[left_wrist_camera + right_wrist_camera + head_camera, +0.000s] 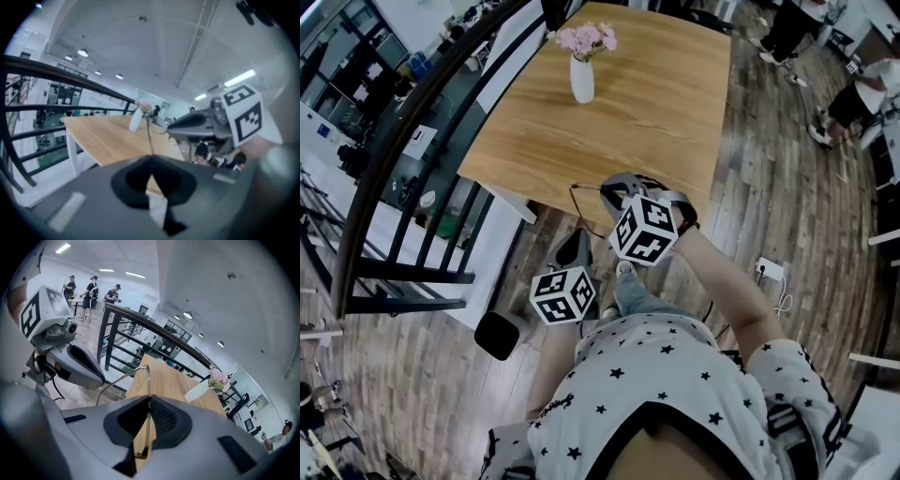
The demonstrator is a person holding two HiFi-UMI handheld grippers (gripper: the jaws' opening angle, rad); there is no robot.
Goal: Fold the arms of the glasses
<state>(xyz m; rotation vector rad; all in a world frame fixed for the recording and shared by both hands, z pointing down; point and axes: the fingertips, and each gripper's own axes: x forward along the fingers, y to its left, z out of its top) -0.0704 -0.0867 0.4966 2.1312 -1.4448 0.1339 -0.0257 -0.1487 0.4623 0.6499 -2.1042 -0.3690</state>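
Lenses of the glasses (148, 380) are hard to make out; left tool (151, 158) and right tool (149, 401) each pinch its thin wire.

A pale wooden table (647, 122) stood on a dark plank floor (787, 197), with a white vase of pink flowers (582, 75) near its far end. Along the table's left side ran a black railing (70, 76), with a lower level (356, 94) beyond it. A white power strip (769, 270) lay on the floor right of the table's near corner. Above the table, a grey ceiling (154, 42) carried round lamps (83, 53) and strip lights (239, 78).
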